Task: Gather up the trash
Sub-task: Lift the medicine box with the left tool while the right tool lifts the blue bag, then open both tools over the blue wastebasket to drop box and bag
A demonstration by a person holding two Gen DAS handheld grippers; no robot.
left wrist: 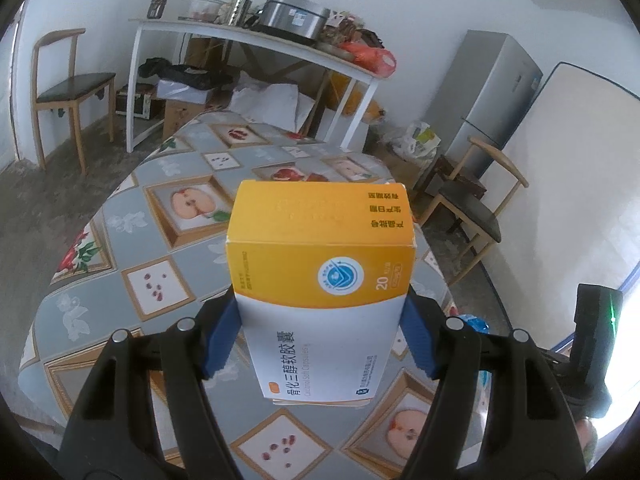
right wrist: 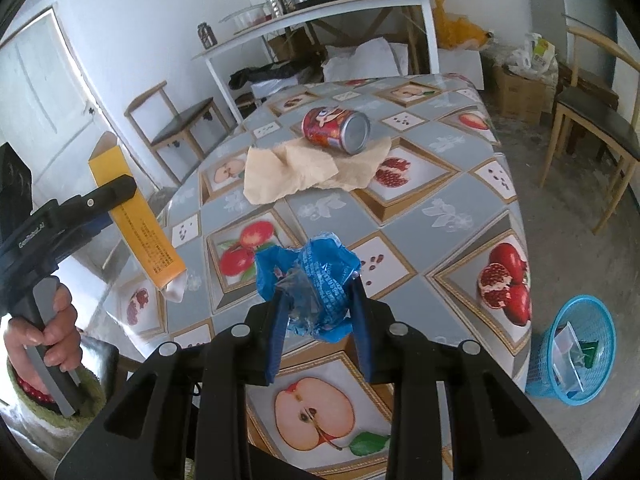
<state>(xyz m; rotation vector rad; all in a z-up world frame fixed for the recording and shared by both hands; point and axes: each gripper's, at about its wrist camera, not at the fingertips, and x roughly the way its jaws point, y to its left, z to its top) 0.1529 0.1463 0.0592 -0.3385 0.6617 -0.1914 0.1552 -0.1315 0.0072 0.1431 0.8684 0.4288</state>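
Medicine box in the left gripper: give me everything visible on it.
The medicine box is a thin cardboard carton, orange on the upper part and white below, with a round blue logo, "20" and printed Chinese text. It is held clear above the table, clamped by its two narrow sides between the left gripper's blue fingers. In the right wrist view its far end flap stands open and something pale pokes out of the lower end.

Bright, even daylight in both wrist views; strong fisheye bend.

Blown-out glare at the lower right edge of the left view and along the pale door (right wrist: 36, 92) at left in the right view. Soft shadows only, faint sheen on the tablecloth (right wrist: 440, 216). Sharp at centre, slightly smeared toward the rims, black vignette in every corner, straight lines bowed outward.
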